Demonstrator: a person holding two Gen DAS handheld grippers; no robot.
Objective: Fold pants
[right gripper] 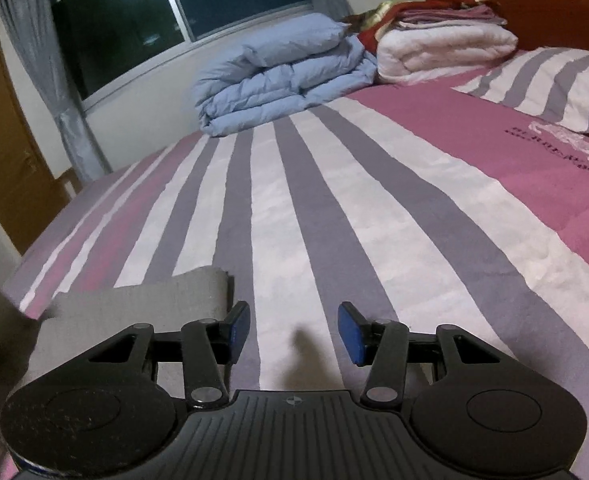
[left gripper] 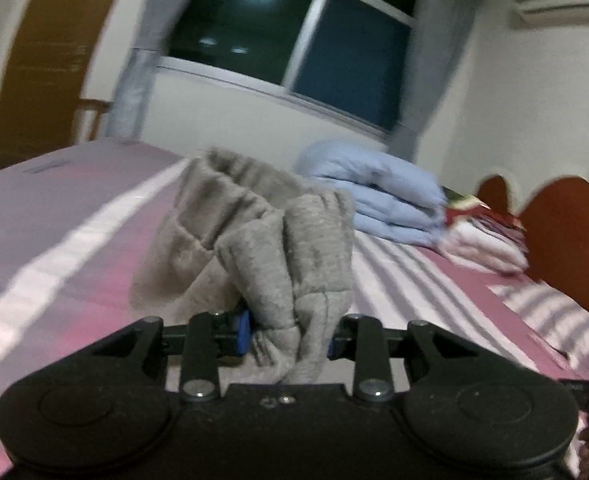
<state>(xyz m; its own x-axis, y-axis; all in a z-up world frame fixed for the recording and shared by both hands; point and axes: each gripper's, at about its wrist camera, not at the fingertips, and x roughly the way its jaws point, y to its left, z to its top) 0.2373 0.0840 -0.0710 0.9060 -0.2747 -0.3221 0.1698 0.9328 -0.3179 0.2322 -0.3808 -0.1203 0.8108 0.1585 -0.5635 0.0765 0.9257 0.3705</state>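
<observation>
The grey pants hang bunched up in front of the left wrist camera, their gathered waistband uppermost. My left gripper is shut on a thick fold of that grey cloth, lifted above the striped bed cover. In the right wrist view a flat part of the grey pants lies on the bed at the lower left, just beyond the left finger. My right gripper stands open over the bed cover with nothing between its blue pads.
A folded light-blue duvet and a white folded blanket with red cloths on top lie near the window and headboard. A striped pillow sits at the right. A brown door stands at the left.
</observation>
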